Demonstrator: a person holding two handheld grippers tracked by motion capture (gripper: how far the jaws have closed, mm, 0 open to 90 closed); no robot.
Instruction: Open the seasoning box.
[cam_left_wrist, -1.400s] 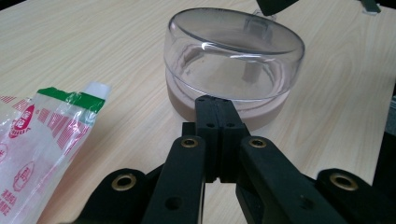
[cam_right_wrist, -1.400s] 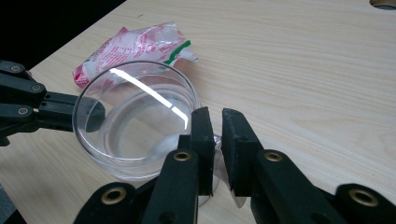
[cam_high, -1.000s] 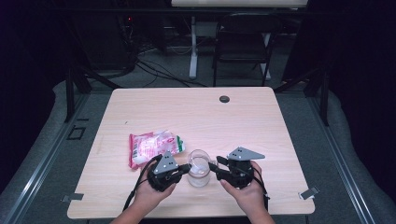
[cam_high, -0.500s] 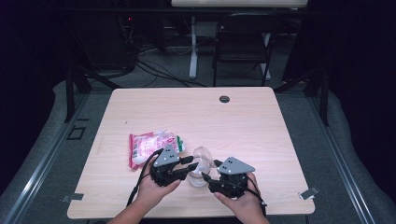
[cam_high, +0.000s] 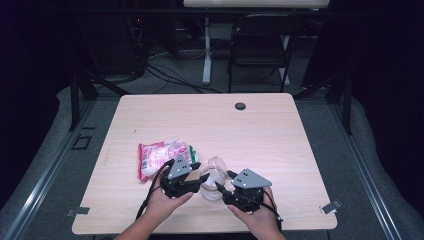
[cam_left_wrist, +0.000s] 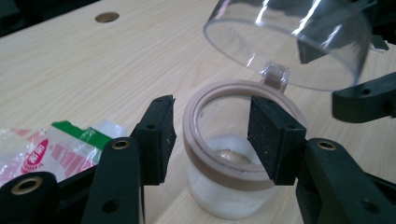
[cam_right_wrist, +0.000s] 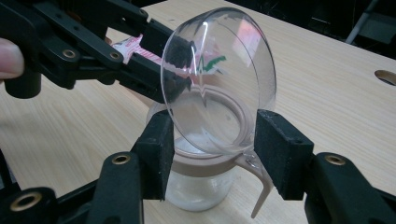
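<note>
A small glass jar (cam_high: 212, 192) with a tan ring (cam_left_wrist: 233, 179) stands near the table's front edge, its hinged clear lid (cam_high: 217, 164) swung up and tilted. My left gripper (cam_high: 202, 176) reaches in from the left. Its jaws have just been opening, and the left gripper (cam_left_wrist: 210, 140) is open: one pad is in front of the ring, the other stands clear of the jar. My right gripper (cam_right_wrist: 212, 154) comes from the right. Its jaws have just closed a little and flank the ring and lid (cam_right_wrist: 219, 70) closely, with no clear press. A tan clasp (cam_right_wrist: 261, 191) hangs by its right pad.
A crumpled red, white and green snack bag (cam_high: 160, 157) lies just left of the left gripper. A dark cable hole (cam_high: 240, 106) sits near the table's far edge. Behind the table stand a black chair (cam_high: 260, 40) and loose cables on the floor.
The jar's lid has swung up from shut to tilted open. The left gripper's jaws have spread apart. The right hand has shifted slightly toward the front edge.
</note>
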